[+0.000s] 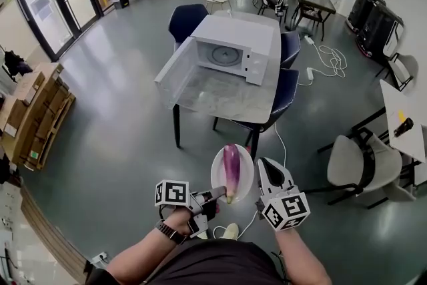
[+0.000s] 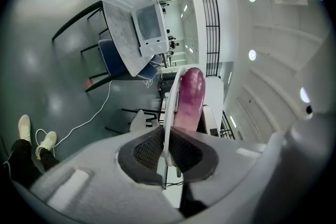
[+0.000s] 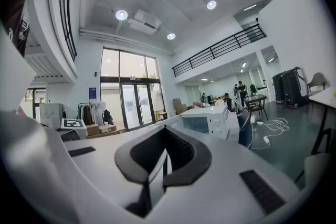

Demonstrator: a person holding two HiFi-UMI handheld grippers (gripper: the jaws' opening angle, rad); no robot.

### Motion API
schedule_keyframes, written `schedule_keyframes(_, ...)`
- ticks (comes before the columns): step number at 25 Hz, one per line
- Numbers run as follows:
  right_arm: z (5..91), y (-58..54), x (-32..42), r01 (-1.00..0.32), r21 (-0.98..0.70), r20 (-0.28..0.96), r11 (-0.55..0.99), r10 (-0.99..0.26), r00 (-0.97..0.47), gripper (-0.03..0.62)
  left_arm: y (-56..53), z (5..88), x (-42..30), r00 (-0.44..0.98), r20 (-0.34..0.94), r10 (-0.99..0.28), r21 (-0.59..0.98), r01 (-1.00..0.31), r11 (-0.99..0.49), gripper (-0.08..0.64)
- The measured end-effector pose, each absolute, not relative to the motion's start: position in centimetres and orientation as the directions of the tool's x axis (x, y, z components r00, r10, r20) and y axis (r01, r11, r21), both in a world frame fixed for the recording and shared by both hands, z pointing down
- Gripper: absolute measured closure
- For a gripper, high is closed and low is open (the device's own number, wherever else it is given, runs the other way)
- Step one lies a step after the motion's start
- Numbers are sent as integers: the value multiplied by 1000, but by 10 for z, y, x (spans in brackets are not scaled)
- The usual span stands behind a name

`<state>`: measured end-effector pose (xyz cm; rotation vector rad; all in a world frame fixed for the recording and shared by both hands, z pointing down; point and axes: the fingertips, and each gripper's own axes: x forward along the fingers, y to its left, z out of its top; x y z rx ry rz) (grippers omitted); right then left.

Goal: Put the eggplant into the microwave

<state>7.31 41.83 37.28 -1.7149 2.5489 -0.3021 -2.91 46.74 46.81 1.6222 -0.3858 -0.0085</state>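
Observation:
A purple eggplant (image 1: 231, 169) lies on a small white plate (image 1: 218, 177) held out in front of the person, well short of the table. My left gripper (image 1: 218, 195) is shut on the plate's near rim. In the left gripper view the plate (image 2: 170, 107) shows edge-on between the pads of the left gripper (image 2: 167, 147), with the eggplant (image 2: 190, 97) on its right side. The right gripper (image 1: 267, 169) hangs just right of the plate, shut and empty; the right gripper (image 3: 164, 153) shows nothing between its pads. The white microwave (image 1: 230, 50) stands ahead, its door (image 1: 175, 71) swung open to the left.
The microwave sits on a marbled table (image 1: 227, 98) with dark blue chairs (image 1: 281, 93) around it. A white cable (image 1: 330, 63) trails on the grey floor at the right. Cardboard boxes (image 1: 33, 110) are stacked at the left. A white chair (image 1: 360, 163) stands at the right.

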Motion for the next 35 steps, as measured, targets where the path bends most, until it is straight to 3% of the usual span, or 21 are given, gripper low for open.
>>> schedule_keyframes(18,332,369,90,-859,-227,-69,458,-888,-455,591,397,462,-10,921,217,-324,969,-244,-44,531)
schedule_keyframes(35,324,188,39,-903,-198,-50,382,-924,-380,591,194,477,-43,936,222,-274,964,-253,-84,531)
